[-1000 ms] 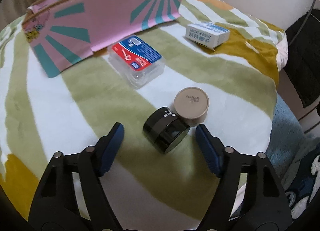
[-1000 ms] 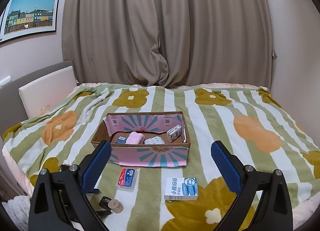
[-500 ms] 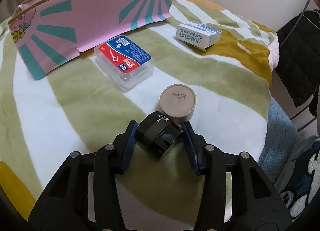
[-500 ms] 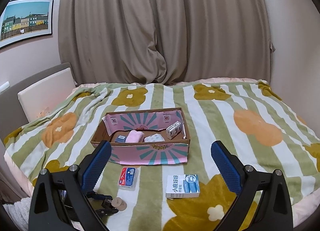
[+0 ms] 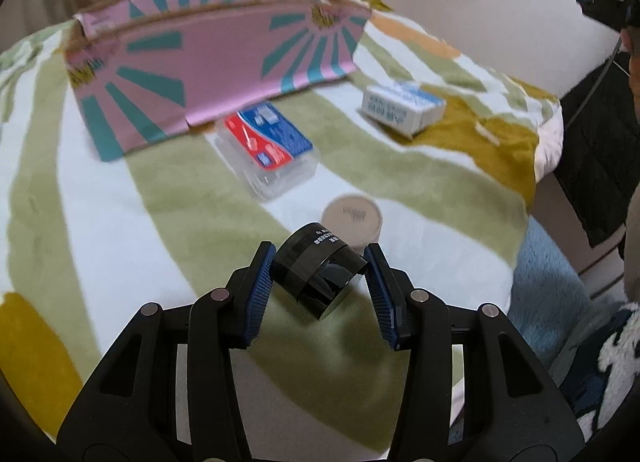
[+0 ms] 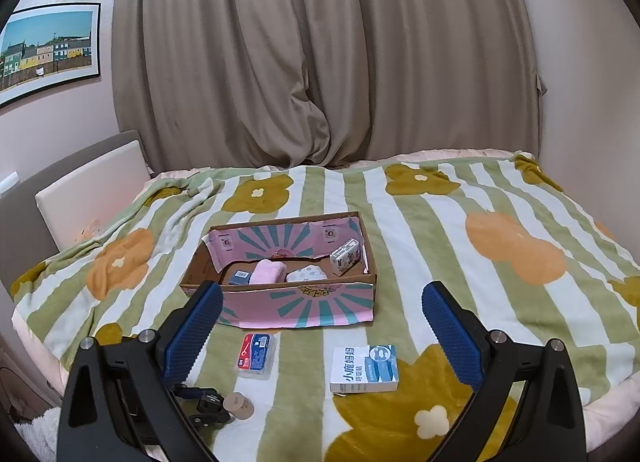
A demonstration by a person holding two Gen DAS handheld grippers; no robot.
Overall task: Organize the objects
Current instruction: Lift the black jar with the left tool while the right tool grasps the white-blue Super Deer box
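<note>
My left gripper (image 5: 320, 258) is shut on a small black jar (image 5: 320, 274), held tilted between the blue pads just above the blanket. A beige round jar (image 5: 352, 218) stands right behind it. Further back lie a clear box with a red and blue label (image 5: 266, 146) and a white and blue carton (image 5: 402, 106). The pink cardboard box (image 6: 280, 302) sits mid-bed holding several small items. My right gripper (image 6: 320, 290) hovers open above the bed's front, nothing between its fingers. In the right wrist view the left gripper (image 6: 208, 402) shows at the bottom left beside the beige jar (image 6: 239, 405).
A striped, flowered blanket (image 6: 500, 222) covers the bed; its front edge (image 5: 548, 150) drops off to the right of the carton. Curtains (image 6: 320, 62) hang behind the bed. A blue rug (image 5: 552, 274) and dark clothing (image 5: 592, 150) lie beyond the edge.
The left gripper's jaws closed from wide open onto the black jar, and the jar now sits tilted and raised a little. The right gripper has stayed in place, open.
</note>
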